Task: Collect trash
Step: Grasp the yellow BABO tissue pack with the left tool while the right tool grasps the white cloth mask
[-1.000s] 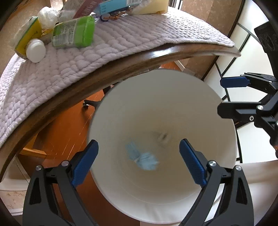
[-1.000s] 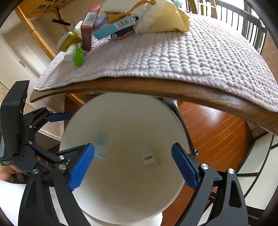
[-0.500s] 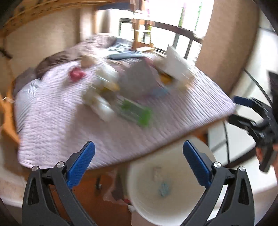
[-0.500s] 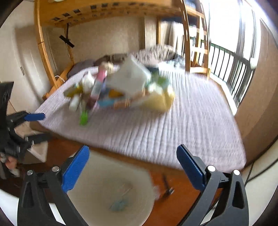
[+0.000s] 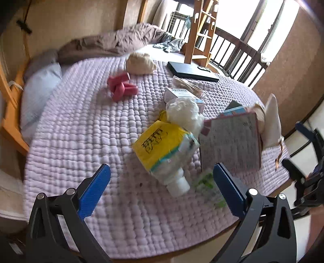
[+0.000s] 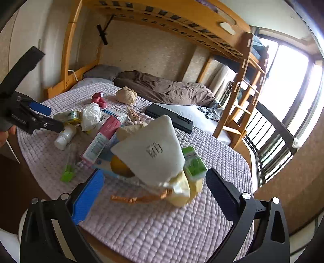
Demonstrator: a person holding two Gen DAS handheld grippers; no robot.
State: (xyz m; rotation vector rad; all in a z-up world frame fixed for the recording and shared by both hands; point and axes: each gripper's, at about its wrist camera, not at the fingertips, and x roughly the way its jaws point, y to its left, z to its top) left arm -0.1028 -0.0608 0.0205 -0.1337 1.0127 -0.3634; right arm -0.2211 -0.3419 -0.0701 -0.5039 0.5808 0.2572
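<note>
both of your grippers are hovering over the trash pile on the bed (image 5: 85, 129).
left gripper (image 5: 162, 190) and right gripper (image 6: 154, 192) are holding their fingers wide apart, empty. the yellow-labelled bottle (image 5: 164, 149) is lying on its side, cap pointing toward you; the pink box (image 6: 103, 139) is leaning, tilted.

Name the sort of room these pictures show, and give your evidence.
Most likely a bedroom: a wooden bunk bed, a quilted mattress cover with a pillow, and a rumpled brown duvet.
</note>
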